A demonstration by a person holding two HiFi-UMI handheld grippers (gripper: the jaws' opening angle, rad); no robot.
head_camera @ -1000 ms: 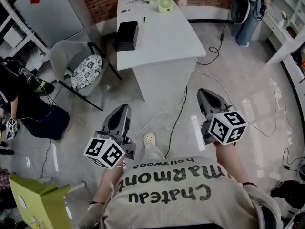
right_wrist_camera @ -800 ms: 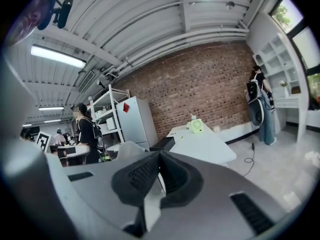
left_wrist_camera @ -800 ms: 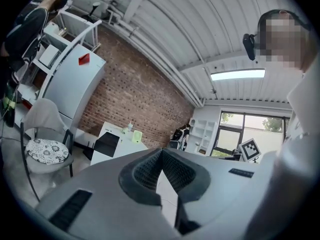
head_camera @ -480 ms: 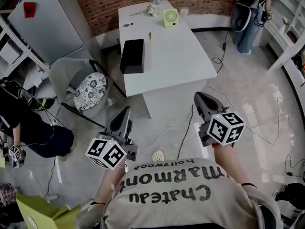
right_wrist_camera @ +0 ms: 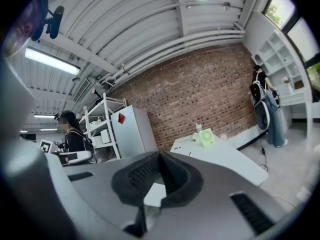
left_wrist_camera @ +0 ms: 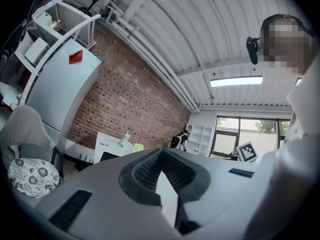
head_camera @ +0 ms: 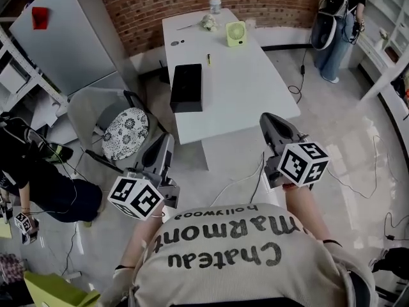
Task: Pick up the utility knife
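Note:
A small yellow and black utility knife [head_camera: 208,59] lies on the far part of the white table [head_camera: 249,88], beyond a black box [head_camera: 186,87]. In the right gripper view the knife [right_wrist_camera: 190,154] is only a tiny yellow speck on the table top. My left gripper [head_camera: 167,141] is held level over the floor, short of the table's near left corner, shut with nothing in it. My right gripper [head_camera: 264,118] hovers just off the table's near right edge, also shut and empty. Both sets of jaws meet at their tips in the left gripper [left_wrist_camera: 161,150] and right gripper [right_wrist_camera: 160,154] views.
A green fan [head_camera: 236,33] and a cup stand at the table's far end. A chair with a patterned cushion [head_camera: 125,132] sits left of the table, a grey cabinet [head_camera: 70,37] behind it. Cables trail on the floor [head_camera: 345,171]. One person crouches at left [head_camera: 32,171], another stands far right [head_camera: 335,18].
Both grippers have been carried forward toward the table, which now sits closer and lower in the head view. Both stay shut and empty.

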